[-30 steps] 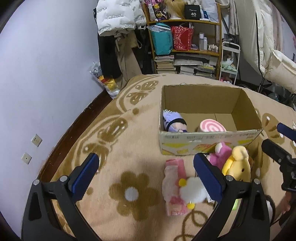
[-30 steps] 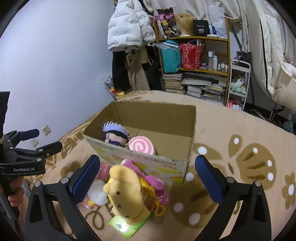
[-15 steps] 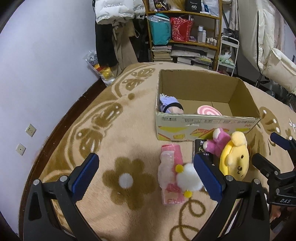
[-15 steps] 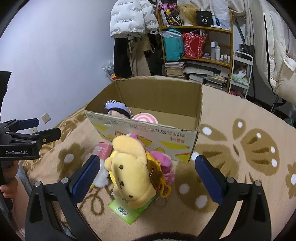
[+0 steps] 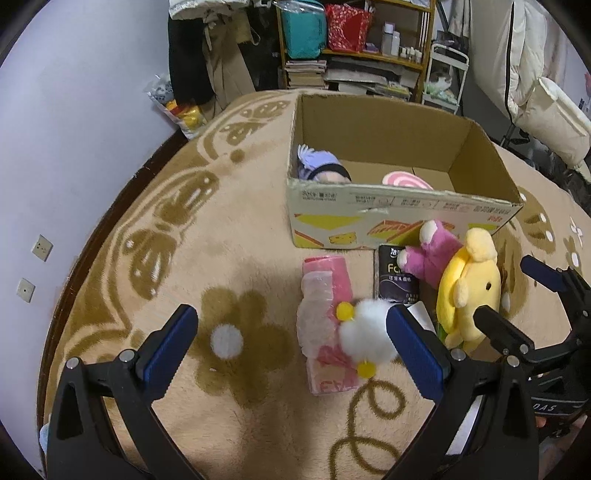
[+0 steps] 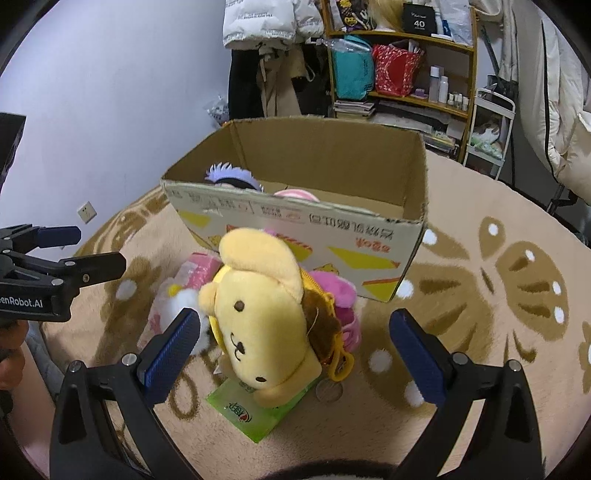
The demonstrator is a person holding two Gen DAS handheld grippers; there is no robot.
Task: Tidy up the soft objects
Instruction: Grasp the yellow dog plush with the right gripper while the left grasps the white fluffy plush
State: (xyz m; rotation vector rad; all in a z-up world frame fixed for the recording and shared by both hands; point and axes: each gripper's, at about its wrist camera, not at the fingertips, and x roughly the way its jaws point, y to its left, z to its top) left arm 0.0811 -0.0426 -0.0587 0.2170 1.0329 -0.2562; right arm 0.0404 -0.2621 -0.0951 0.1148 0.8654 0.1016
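We see the yellow dog plush (image 6: 266, 321) lying face up on the rug (image 6: 480, 332), just in front of the cardboard box (image 6: 314, 229), resting on a green packet (image 6: 243, 410) and against a pink plush (image 6: 332, 291). The right gripper (image 6: 295, 354) is spread wide with the yellow plush between its blue pads, not touching either one, holding nothing. In the left wrist view the same yellow dog plush (image 5: 469, 291) sits right of the pink plush (image 5: 432, 254), which overlaps a black packet (image 5: 397, 277). A white pom-pom chick (image 5: 365, 338) lies on a pink pack (image 5: 325, 317), close to the right pad of the left gripper (image 5: 291, 350). Left gripper also wide open and empty, hovering over the rug (image 5: 166, 240) beside that pile. Inside the cardboard box (image 5: 402, 218) we spot a purple-haired doll (image 5: 321, 166) at the left corner and a pink swirl plush (image 5: 406, 181) next to it. The purple-haired doll (image 6: 231, 175) and pink swirl plush (image 6: 295, 194) barely peek over the box wall from the right side. Behind stands a cluttered shelf (image 6: 402, 74) and a white jacket (image 6: 269, 20) hanging.
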